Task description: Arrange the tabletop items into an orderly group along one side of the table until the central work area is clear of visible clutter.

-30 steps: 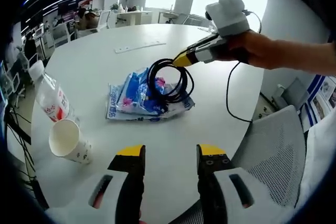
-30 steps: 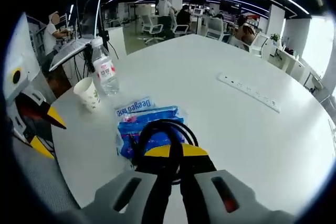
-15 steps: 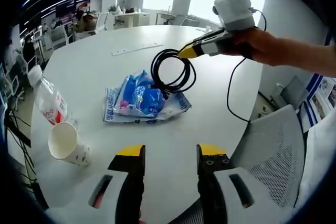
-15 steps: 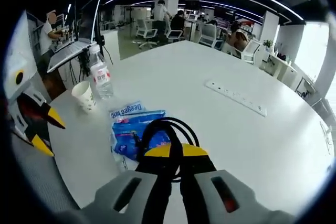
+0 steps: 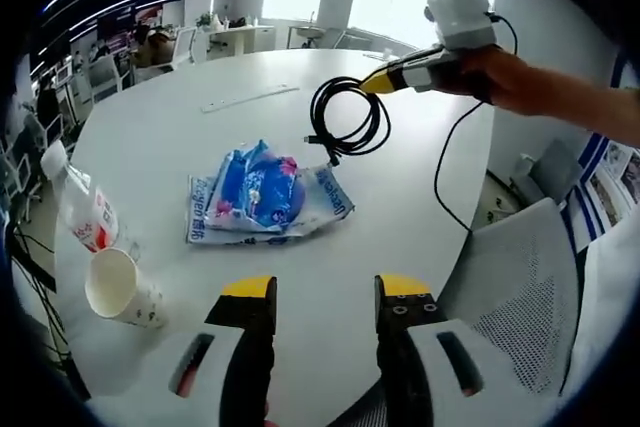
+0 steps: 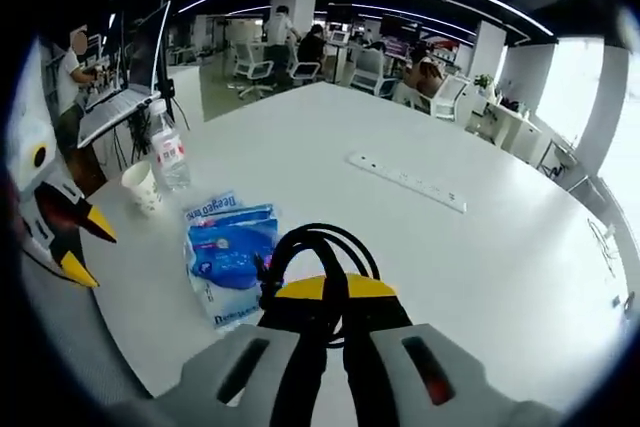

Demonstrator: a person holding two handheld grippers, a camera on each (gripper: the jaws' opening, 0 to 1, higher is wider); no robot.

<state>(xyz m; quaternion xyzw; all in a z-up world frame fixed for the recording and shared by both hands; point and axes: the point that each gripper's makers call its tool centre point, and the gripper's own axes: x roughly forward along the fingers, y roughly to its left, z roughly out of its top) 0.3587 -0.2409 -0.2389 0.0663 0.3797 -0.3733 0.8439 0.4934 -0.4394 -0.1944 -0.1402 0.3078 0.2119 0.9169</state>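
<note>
In right gripper, black cable (coiled)

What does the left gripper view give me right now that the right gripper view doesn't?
Left gripper view alone: the person's hand holding the right gripper, the black cable coil dangling clear above the table, and a mesh chair.

Right gripper view alone: the left gripper at the table's edge, and a laptop on a stand.

Both: blue snack bag, paper cup, water bottle, white power strip.
</note>
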